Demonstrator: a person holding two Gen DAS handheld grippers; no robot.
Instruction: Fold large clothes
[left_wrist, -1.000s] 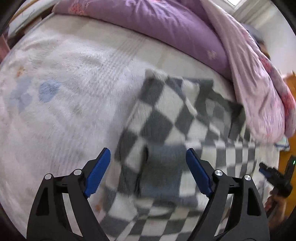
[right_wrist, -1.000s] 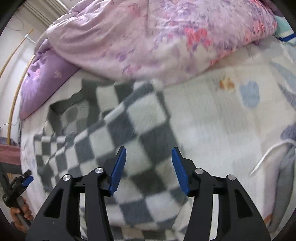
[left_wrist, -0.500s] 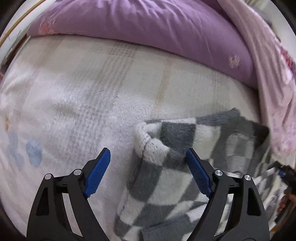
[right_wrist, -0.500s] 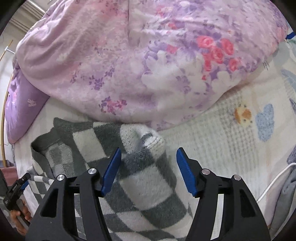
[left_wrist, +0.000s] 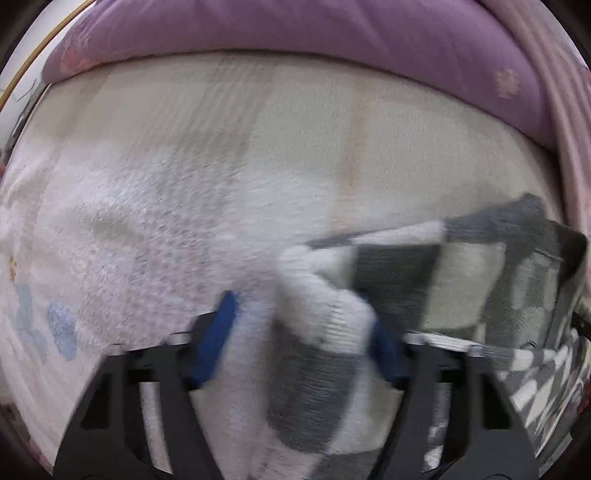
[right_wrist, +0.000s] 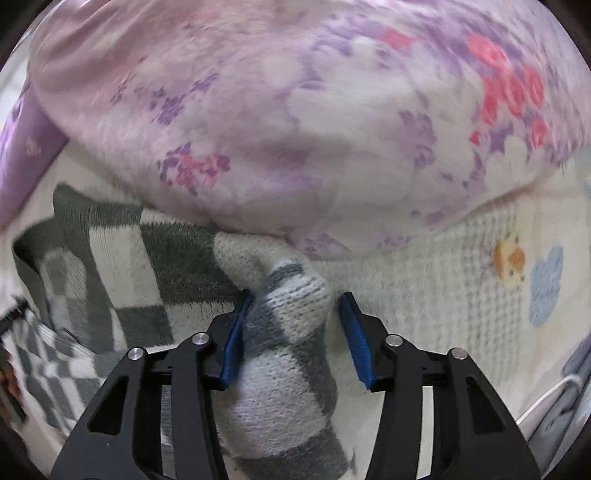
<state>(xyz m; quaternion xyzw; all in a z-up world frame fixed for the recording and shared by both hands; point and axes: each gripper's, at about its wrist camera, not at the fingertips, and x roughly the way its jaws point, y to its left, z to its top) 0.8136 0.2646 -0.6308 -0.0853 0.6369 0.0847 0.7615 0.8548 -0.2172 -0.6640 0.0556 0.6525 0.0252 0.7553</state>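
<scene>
Right wrist view: right hand-held gripper (right_wrist: 295, 332) spread around the checkered sweater (right_wrist: 284, 325) corner at 6 o'clock; left hand-held gripper (left_wrist: 303, 343) likewise parted, blurred. Closing off-centre could miss the layers.

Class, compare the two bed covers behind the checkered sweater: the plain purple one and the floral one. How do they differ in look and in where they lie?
The purple cover is one solid colour with a few small pale flowers; the floral cover is pale pink with big purple and red blooms. The floral cover lies over the far edge of the sweater; the purple cover lies apart from the sweater, with bare blanket between. Both are bunched at the far side of the bed.
</scene>
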